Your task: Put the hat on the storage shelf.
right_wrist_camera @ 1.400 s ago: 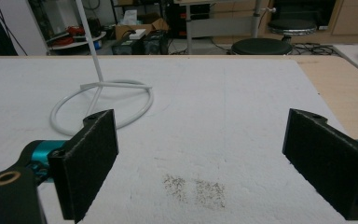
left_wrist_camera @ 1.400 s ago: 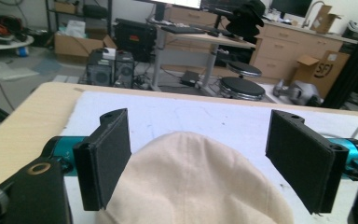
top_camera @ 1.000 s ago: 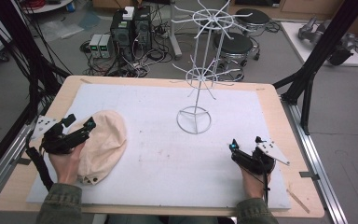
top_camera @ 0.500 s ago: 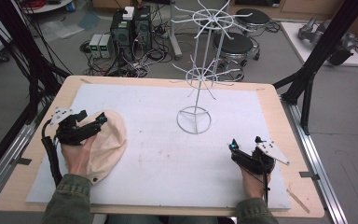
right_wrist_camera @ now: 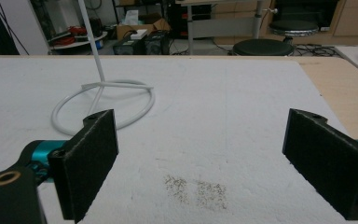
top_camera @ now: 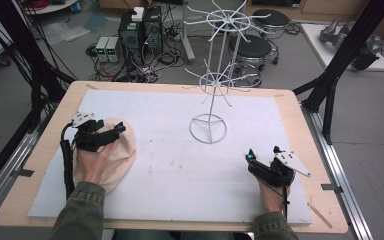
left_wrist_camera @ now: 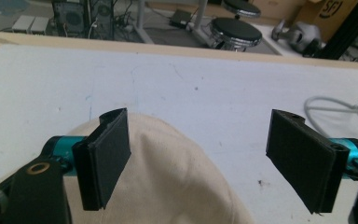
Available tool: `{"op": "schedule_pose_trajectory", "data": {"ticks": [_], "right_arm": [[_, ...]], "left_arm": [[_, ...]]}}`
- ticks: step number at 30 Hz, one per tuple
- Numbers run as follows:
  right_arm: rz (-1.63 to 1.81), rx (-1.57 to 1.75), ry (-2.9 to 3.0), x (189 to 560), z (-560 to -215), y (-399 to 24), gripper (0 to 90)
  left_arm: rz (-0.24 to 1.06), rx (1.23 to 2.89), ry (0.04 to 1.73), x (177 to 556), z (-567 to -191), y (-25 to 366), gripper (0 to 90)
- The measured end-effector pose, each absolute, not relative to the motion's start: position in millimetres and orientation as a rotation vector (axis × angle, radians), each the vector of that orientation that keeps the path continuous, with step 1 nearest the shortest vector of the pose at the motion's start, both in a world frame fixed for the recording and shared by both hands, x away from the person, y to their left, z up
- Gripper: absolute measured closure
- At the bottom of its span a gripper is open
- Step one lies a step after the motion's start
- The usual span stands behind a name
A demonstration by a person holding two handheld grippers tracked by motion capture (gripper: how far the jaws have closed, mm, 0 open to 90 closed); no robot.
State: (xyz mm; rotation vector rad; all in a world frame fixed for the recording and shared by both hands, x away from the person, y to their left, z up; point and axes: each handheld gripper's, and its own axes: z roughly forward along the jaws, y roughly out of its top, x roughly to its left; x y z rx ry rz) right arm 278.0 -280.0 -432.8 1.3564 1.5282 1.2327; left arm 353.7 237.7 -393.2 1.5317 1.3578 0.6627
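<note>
A cream-coloured, dome-shaped fabric cap (top_camera: pixel 111 155) lay on the white foam mat (top_camera: pixel 180 165) that covered the pale wooden bench (top_camera: pixel 40 165), at its left side near the person's edge. In the high view it showed as a soft rounded mound with a smooth crown, its cloth plain and unmarked. In the left gripper view the crown (left_wrist_camera: pixel 177 182) rose from the bottom edge, a seam running down its middle.

The left claw (top_camera: pixel 121 129) hovered over the cap's far edge, released, its two black padded jaws spread wide apart; one pad (left_wrist_camera: pixel 103 158) stood over the cloth at the left and the other over bare mat at the right. Whether either pad touched the fabric could not be told.

The right claw (top_camera: pixel 262 155) rested low at the mat's right side, well apart from the cap, also released, with its jaws wide and nothing between them but mat and a patch of dark specks (right_wrist_camera: pixel 196 189).

A white wire display stand (top_camera: pixel 208 129) with a ring base and spoked tiers stood upright on the mat between the two claws, farther back. Nothing hung on its spokes.
</note>
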Motion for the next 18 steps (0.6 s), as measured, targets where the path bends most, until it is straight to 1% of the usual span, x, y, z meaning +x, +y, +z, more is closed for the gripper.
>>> {"op": "schedule_pose_trajectory", "data": {"ticks": [18], "right_arm": [[1.233,1.353,1.537,278,-433,-279,9.3]], "left_arm": [[0.562,1.606,1.486,371,-411,230,21.9]]}}
